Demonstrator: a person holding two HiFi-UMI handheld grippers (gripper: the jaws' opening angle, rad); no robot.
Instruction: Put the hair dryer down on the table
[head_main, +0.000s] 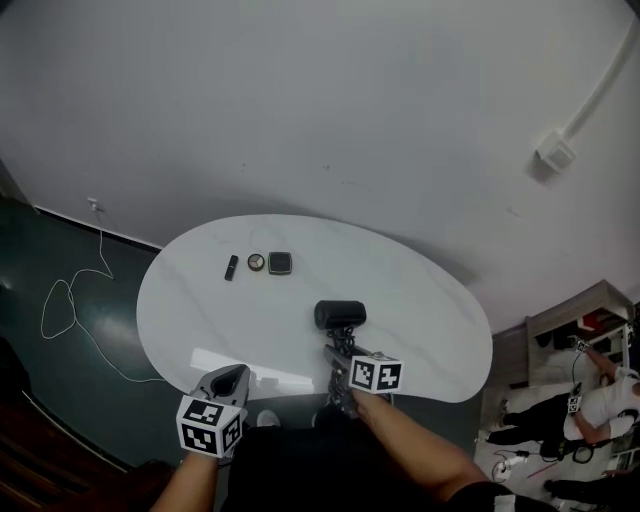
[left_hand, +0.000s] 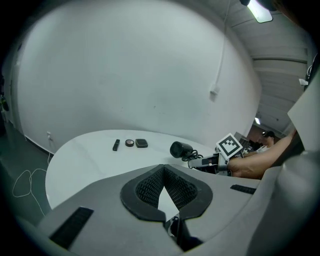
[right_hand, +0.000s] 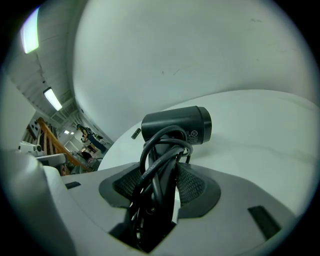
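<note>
A black hair dryer (head_main: 340, 314) stands upright over the white oval table (head_main: 200, 300), barrel on top and cord wound round its handle. My right gripper (head_main: 340, 350) is shut on that handle and cord. In the right gripper view the barrel (right_hand: 176, 125) points sideways above the pads (right_hand: 192, 184), with the tabletop (right_hand: 260, 130) behind. My left gripper (head_main: 232, 378) hovers at the table's near edge, to the left of the dryer. Its pads (left_hand: 145, 187) meet at the tips with nothing between them. From the left gripper view the dryer (left_hand: 179, 149) shows to the right.
At the table's far side lie a small black stick (head_main: 231, 267), a round case (head_main: 256, 262) and a dark square case (head_main: 279, 263). A white cable (head_main: 70, 300) loops over the dark floor at left. A person (head_main: 600, 400) and shelves stand at lower right.
</note>
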